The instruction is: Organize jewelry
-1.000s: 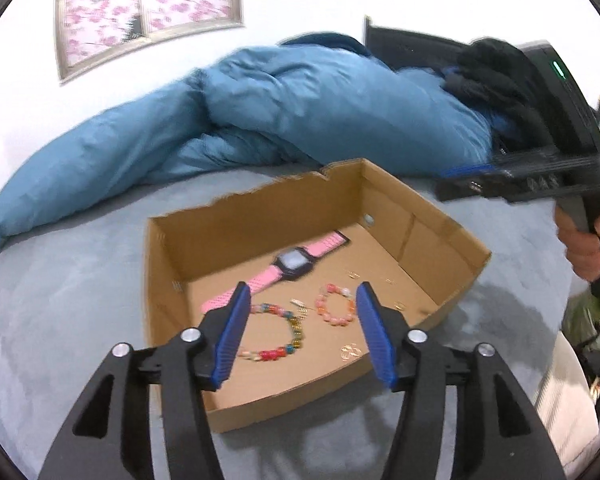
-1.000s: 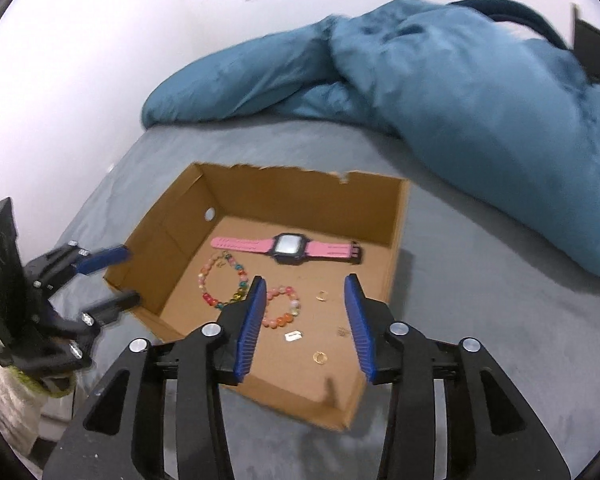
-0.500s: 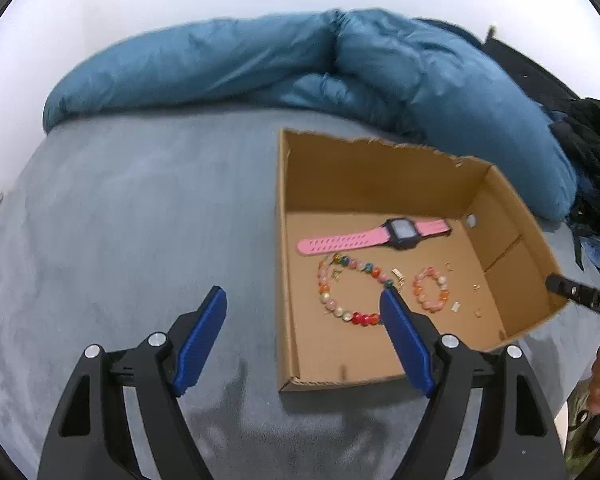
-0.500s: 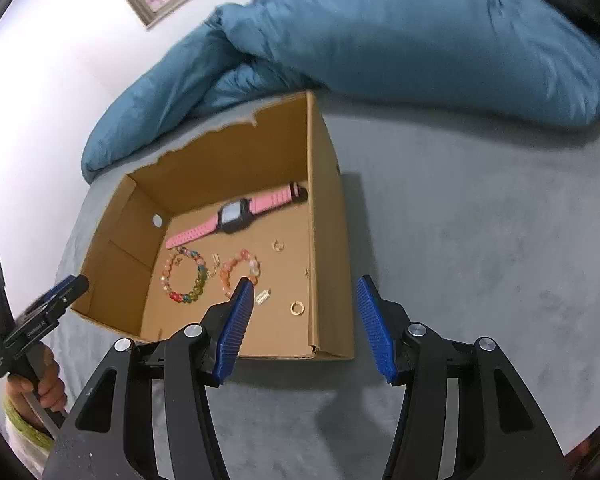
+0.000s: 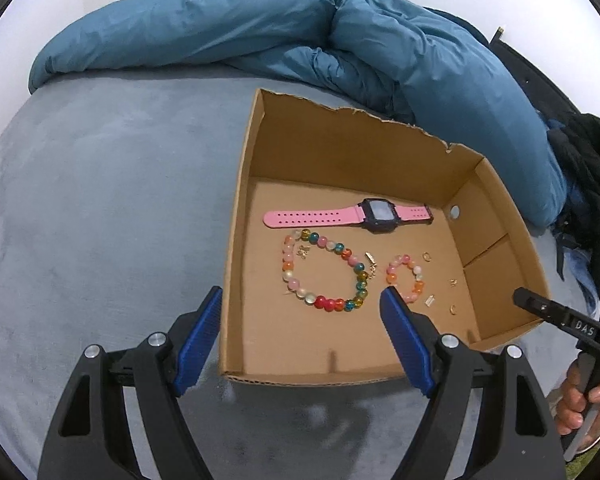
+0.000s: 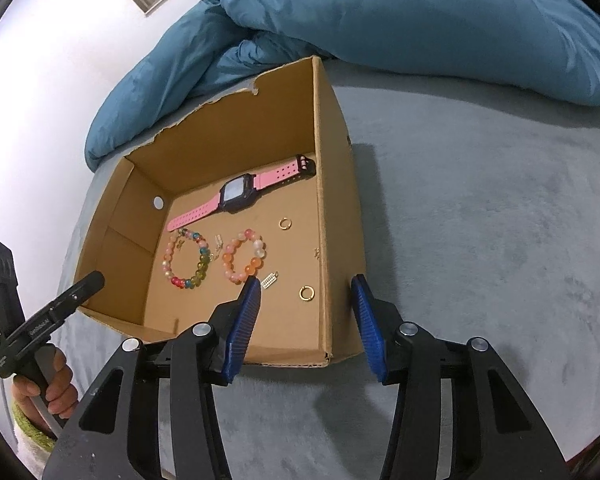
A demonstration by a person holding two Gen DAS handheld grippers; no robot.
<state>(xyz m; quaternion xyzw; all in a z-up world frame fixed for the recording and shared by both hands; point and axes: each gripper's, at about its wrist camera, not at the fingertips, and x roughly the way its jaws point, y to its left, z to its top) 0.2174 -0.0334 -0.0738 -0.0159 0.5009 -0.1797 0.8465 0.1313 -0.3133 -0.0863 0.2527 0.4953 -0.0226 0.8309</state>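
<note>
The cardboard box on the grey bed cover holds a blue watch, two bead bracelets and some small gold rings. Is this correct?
Not quite: the watch has a pink strap and a dark case, not blue, as the left wrist view shows. The rest holds: the cardboard box on the grey bed cover also holds two bead bracelets and small gold rings.

pink watch point(image 5: 350, 216) flat at box rear | multicolour bead bracelet point(image 5: 324, 276) | small orange-pink bracelet point(image 5: 406, 278) beside it | gold rings point(image 6: 306, 293)
</note>
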